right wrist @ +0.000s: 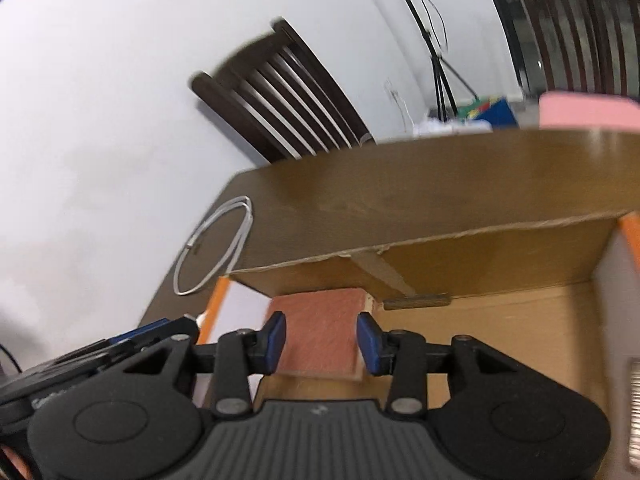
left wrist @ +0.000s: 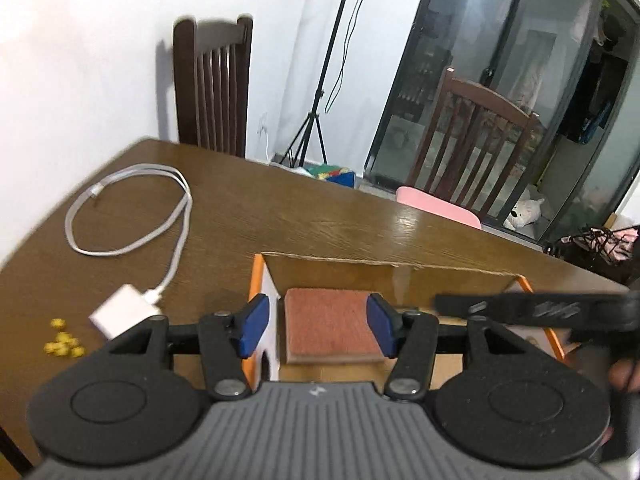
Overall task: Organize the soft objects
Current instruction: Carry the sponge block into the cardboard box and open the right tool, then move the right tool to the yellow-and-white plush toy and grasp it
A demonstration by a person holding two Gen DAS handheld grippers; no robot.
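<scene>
Black grippers (left wrist: 318, 326), blue pads (left wrist: 250, 330), seemingly ribbed grey bodies.

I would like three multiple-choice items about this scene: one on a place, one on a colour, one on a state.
1. Where is the reddish-brown pad?
A. inside the cardboard box
B. on the chair
C. beside the charger

2. What colour is the coiled cable?
A. black
B. white
C. red

3. How do the left gripper jaws stand?
A. pressed shut, empty
B. apart
C. clamped on the cable

Key: 1 A, box walls surround the pad; 2 B, it lies pale on the wooden table; 3 B, a gap shows between the blue pads.
</scene>
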